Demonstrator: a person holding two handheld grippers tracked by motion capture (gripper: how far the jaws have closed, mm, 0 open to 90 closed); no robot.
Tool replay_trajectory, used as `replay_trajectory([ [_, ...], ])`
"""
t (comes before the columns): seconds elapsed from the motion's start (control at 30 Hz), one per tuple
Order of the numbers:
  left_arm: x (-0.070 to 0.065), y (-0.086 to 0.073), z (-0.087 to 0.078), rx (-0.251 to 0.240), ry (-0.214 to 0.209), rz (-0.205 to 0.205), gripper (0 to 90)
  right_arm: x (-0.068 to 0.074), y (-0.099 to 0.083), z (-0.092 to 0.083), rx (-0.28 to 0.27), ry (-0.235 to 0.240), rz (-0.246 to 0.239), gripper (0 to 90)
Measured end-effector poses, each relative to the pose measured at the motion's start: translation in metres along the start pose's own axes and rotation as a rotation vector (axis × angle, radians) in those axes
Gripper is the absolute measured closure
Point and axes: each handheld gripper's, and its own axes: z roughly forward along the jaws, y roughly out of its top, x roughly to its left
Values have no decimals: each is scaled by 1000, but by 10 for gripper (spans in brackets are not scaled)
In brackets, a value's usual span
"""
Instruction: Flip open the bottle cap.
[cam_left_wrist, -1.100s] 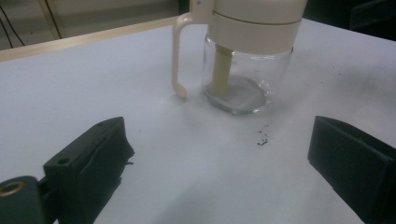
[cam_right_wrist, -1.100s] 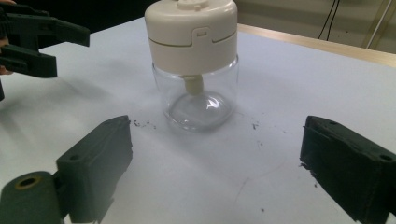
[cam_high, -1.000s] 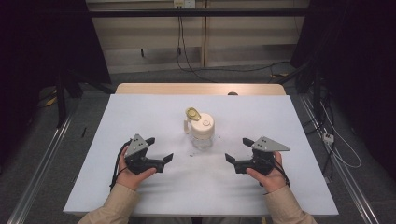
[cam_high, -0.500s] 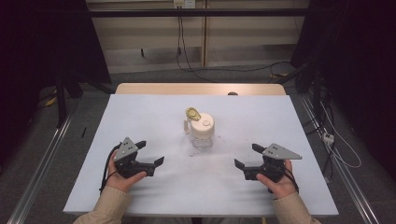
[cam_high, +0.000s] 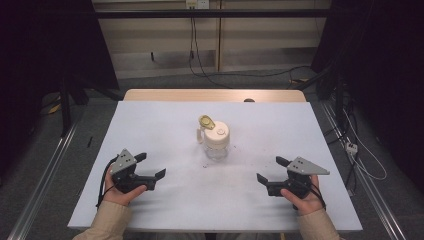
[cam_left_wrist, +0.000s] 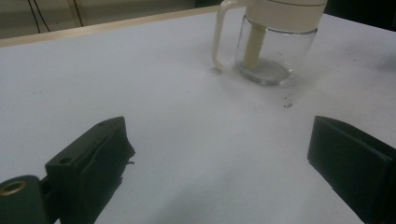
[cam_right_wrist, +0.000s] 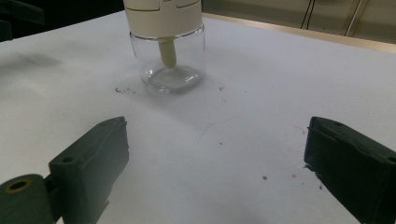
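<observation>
Glass jar (cam_high: 215, 145) with its cream lid stands upright near the middle of the white table (cam_high: 150, 125), and that is the thing both my tools point toward. Going from the left of the high view: my left gripper (cam_high: 150, 166) sits low over the near left part of the table, held in a hand (cam_high: 120, 192) that comes out of a tan sleeve (cam_high: 102, 225). Its jaws are spread wide with nothing between them; in the left gripper view I see only bare table surface in the gap, and the jar (cam_left_wrist: 275, 42) stands well beyond, up and to the right, with its cream handle (cam_left_wrist: 219, 35) hanging on the side facing left in that view. A few dark specks (cam_left_wrist: 287, 103) lie on the table just in front of the jar.

At the centre, the jar's lid (cam_high: 216, 134) carries a small flip cap (cam_high: 206, 120) that stands open at its far left edge. A cream tube (cam_right_wrist: 167, 53) runs down inside the clear glass.

On the right, my right gripper (cam_high: 270, 171) rests over the near right part of the table, well apart from the jar. Its jaws are also spread wide and hold nothing; the right gripper view shows the jar (cam_right_wrist: 166, 46) ahead and to the left, with scattered dark crumbs (cam_right_wrist: 122, 90) near its base.
</observation>
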Motion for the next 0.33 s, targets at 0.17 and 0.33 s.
replay_trajectory([
  [0.17,4,-1,-6,-1,-1,-7,53,-3,-3,-3,5,-6,-1,56],
  [0.33,7,-1,-8,-8,-3,-8,52,-4,-4,-3,3,-6,-9,56],
])
